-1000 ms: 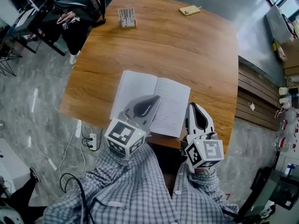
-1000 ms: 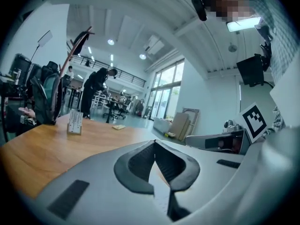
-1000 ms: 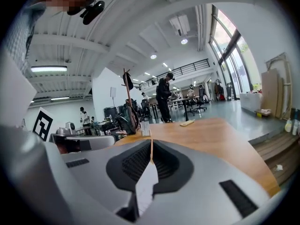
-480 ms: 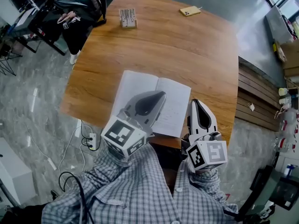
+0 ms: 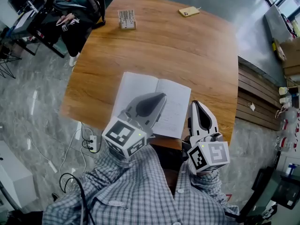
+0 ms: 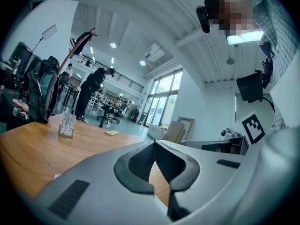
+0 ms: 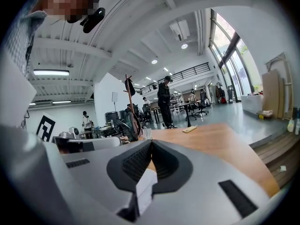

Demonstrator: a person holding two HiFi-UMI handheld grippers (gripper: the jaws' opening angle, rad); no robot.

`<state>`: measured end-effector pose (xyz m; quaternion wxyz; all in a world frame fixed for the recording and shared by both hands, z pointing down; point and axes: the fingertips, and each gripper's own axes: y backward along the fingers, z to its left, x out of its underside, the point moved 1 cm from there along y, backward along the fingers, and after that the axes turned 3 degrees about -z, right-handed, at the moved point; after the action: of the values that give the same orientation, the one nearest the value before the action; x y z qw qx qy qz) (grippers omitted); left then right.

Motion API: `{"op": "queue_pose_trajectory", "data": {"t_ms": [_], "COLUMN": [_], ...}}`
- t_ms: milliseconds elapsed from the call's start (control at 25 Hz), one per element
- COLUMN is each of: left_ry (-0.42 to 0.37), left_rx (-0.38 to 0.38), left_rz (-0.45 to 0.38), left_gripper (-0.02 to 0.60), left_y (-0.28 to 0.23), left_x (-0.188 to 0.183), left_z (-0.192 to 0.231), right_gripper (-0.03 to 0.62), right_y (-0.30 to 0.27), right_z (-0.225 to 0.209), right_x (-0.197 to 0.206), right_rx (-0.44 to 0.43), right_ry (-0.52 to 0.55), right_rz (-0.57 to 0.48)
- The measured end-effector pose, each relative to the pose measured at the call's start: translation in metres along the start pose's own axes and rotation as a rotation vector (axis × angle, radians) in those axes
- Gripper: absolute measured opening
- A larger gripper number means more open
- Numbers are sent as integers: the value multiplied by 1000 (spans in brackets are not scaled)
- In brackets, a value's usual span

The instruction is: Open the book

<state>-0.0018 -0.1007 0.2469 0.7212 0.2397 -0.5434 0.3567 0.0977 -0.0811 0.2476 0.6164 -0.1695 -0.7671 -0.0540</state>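
The book (image 5: pixel 140 89) lies open and flat on the wooden table (image 5: pixel 187 55) near its front edge, white pages up. My left gripper (image 5: pixel 161 96) hovers above the book's lower middle with its jaws shut and nothing between them; in the left gripper view the fingertips (image 6: pixel 154 142) meet over the tabletop. My right gripper (image 5: pixel 196 104) hangs just right of the book's right edge, also shut and empty. In the right gripper view its tips (image 7: pixel 151 142) touch, and a strip of white page (image 7: pixel 145 182) shows beneath them.
A yellow phone (image 5: pixel 189 11) and a small card stand (image 5: pixel 127 18) sit at the table's far side. A seated person (image 5: pixel 75 13) is at the far left corner. A power strip (image 5: pixel 93 142) and cables lie on the floor at left.
Both grippers have lifted a little above the table and the book. The book has stayed open and still.
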Motion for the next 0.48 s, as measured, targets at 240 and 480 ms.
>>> {"op": "queue_pose_trajectory", "data": {"t_ms": [240,480], "left_ry": [-8,-4], "left_rx": [5,5], "left_rz": [7,6], "left_gripper": [9,9], "left_y": [0,0], "left_x": [2,3], "left_z": [-1,1], "right_gripper": [20,20], "right_y": [0,0], "right_z": [2,2], "right_x": [3,2], "right_rx": [4,8], "right_ry": [-21,16], "right_rz": [17,12]}}
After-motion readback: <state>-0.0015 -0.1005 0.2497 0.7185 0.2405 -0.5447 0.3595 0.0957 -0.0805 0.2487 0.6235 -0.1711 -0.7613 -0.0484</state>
